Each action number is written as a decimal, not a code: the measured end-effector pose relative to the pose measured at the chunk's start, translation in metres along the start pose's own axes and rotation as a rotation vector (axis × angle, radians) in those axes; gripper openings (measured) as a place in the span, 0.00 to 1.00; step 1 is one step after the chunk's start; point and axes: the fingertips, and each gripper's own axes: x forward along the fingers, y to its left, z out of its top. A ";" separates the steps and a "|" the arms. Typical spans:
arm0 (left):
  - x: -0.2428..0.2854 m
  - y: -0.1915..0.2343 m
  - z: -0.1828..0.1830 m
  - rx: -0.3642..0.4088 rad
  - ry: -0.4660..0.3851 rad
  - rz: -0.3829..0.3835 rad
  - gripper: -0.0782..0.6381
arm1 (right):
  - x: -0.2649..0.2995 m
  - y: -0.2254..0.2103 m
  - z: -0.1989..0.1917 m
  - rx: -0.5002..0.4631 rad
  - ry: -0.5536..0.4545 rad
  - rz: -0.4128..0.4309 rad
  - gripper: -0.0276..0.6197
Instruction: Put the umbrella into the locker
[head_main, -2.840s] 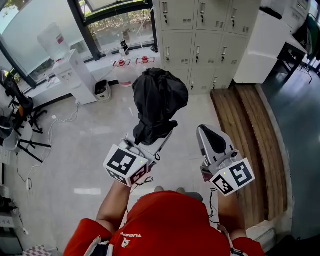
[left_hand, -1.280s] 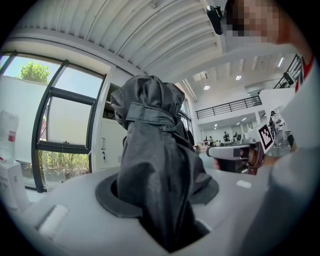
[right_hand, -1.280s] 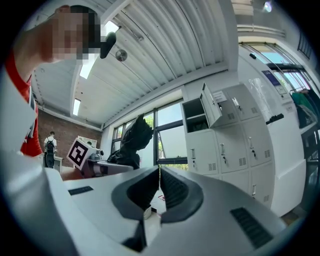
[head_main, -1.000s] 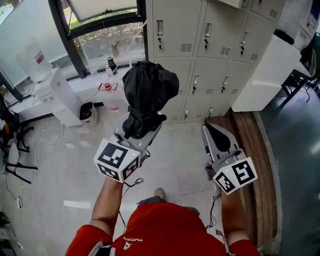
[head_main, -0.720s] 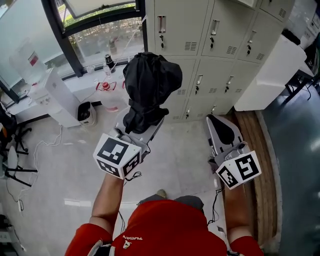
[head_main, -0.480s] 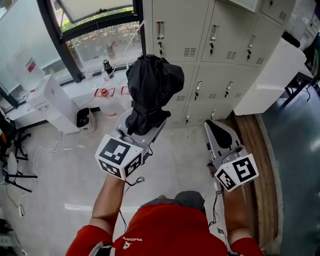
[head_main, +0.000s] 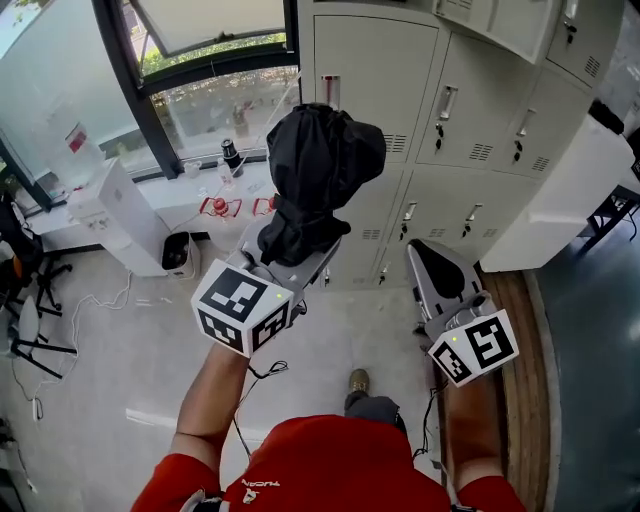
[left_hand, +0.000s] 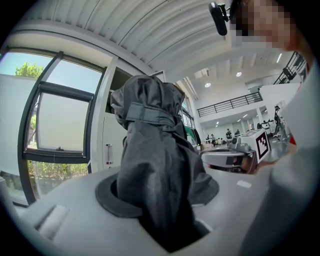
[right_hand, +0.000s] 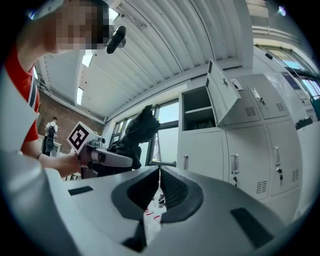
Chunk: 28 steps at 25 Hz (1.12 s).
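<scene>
Umbrella (head_main: 318, 180) clamped upright between left claw (head_main: 291, 258) jaws, seemingly near base.

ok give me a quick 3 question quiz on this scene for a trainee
1. Which claw holds the umbrella? A left, B right, C neither
2. True or false: the right claw is shut with nothing in it.
3. Fill in: in the right gripper view, one upper locker has its door ____.

Key:
1. A. The left claw is shut on it.
2. True
3. open
</scene>
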 end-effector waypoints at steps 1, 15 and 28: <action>0.009 0.005 0.006 0.002 -0.001 0.004 0.41 | 0.006 -0.010 0.003 -0.002 -0.011 0.007 0.05; 0.136 0.083 0.092 0.078 0.065 0.113 0.41 | 0.062 -0.108 0.020 -0.042 -0.064 0.132 0.05; 0.203 0.138 0.135 0.140 0.207 0.086 0.42 | 0.145 -0.159 0.075 -0.045 -0.090 0.157 0.05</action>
